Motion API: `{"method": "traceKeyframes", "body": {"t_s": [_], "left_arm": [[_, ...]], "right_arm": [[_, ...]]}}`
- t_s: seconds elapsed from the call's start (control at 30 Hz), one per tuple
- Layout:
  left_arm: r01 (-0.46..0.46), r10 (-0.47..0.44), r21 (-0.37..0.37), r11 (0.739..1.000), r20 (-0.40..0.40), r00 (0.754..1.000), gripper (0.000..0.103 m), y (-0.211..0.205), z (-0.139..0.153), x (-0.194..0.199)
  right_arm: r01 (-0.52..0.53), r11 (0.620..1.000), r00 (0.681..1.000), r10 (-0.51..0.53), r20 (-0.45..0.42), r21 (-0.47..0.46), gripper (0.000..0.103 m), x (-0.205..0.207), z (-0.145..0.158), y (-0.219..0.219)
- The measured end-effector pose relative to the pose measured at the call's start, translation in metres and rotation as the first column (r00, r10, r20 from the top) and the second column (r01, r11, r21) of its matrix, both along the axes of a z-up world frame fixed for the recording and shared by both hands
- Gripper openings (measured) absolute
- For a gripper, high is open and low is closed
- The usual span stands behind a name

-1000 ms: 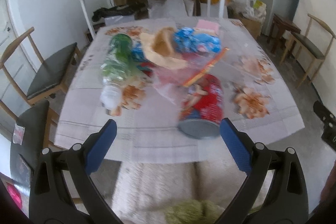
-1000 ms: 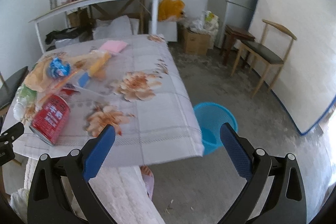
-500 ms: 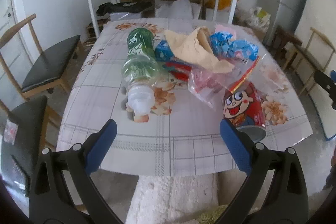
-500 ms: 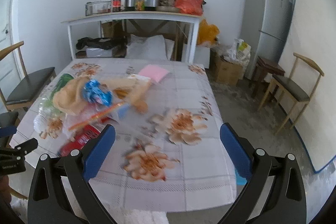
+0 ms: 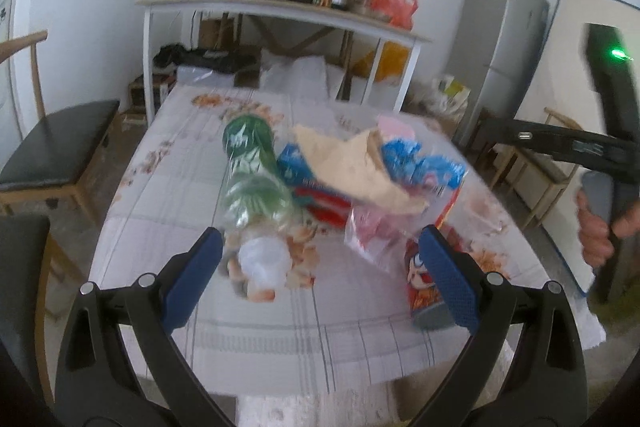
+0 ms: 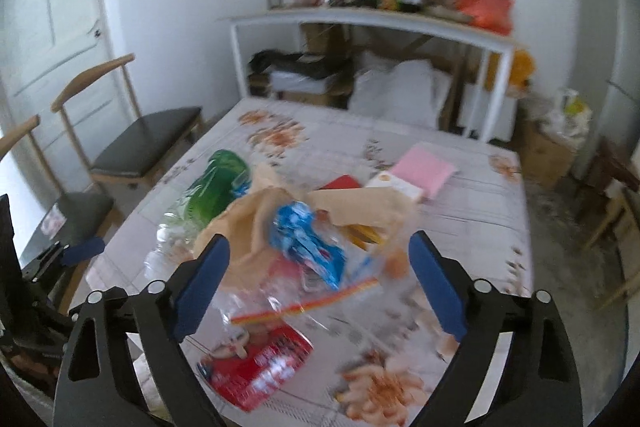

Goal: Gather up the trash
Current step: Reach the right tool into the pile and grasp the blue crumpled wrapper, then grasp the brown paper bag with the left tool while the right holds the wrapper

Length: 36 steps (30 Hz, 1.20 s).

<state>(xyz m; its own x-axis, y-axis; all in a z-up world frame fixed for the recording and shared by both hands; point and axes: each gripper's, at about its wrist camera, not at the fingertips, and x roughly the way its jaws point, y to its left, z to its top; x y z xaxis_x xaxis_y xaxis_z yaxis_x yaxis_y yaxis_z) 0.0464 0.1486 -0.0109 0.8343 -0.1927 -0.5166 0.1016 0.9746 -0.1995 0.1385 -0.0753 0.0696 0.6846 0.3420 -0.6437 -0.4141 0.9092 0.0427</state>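
A pile of trash lies on the floral tablecloth [image 5: 168,187]: a green plastic bottle [image 5: 252,187] on its side, a tan paper bag [image 5: 352,167], a blue wrapper [image 5: 424,163], a clear plastic bag [image 5: 372,235] and a red can [image 5: 420,287]. My left gripper [image 5: 320,275] is open and empty, just short of the bottle's cap. My right gripper [image 6: 316,287] is open and empty over the pile, with the blue wrapper [image 6: 308,243] and the clear bag [image 6: 304,303] between its fingers. The red can [image 6: 256,367], the bottle [image 6: 208,191] and the paper bag [image 6: 256,227] lie below it.
A pink pad [image 6: 424,169] and a small white box [image 6: 394,185] lie farther back on the table. Wooden chairs [image 5: 56,147] stand at the left. A white shelf [image 5: 280,11] with pots is at the back. A fridge [image 5: 500,55] stands at the right.
Both grippers have moved forward toward the pile. The right view has swung left from the floor and blue bin onto the trash. Both stay open.
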Motion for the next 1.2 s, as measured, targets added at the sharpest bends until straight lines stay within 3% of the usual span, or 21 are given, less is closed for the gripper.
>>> {"method": "traceKeyframes", "body": {"t_s": [0.23, 0.47, 0.67, 0.93, 1.2], "left_arm": [[0.069, -0.066, -0.04, 0.997, 0.068, 0.995, 0.095, -0.004, 0.002, 0.01], [0.114, -0.111, -0.099, 0.989, 0.031, 0.993, 0.095, -0.005, -0.007, 0.025], [0.128, -0.125, -0.08, 0.989, 0.037, 0.991, 0.095, -0.007, -0.008, 0.028], [0.135, -0.133, -0.059, 0.989, 0.045, 0.99, 0.095, -0.009, -0.006, 0.028], [0.137, -0.135, -0.028, 0.99, 0.052, 0.989, 0.095, -0.016, 0.005, 0.038]], "right_arm": [[-0.128, 0.988, 0.981, 0.115, -0.153, -0.081, 0.079, 0.048, -0.02, 0.027], [-0.215, 0.962, 0.948, 0.164, -0.273, -0.166, 0.076, 0.074, -0.045, 0.044], [-0.232, 0.956, 0.926, 0.162, -0.342, -0.178, 0.055, 0.084, -0.061, 0.047], [-0.25, 0.955, 0.917, 0.18, -0.357, -0.162, 0.031, 0.084, -0.065, 0.047], [-0.166, 0.985, 0.951, 0.145, -0.273, -0.054, 0.024, 0.076, -0.034, 0.019]]}}
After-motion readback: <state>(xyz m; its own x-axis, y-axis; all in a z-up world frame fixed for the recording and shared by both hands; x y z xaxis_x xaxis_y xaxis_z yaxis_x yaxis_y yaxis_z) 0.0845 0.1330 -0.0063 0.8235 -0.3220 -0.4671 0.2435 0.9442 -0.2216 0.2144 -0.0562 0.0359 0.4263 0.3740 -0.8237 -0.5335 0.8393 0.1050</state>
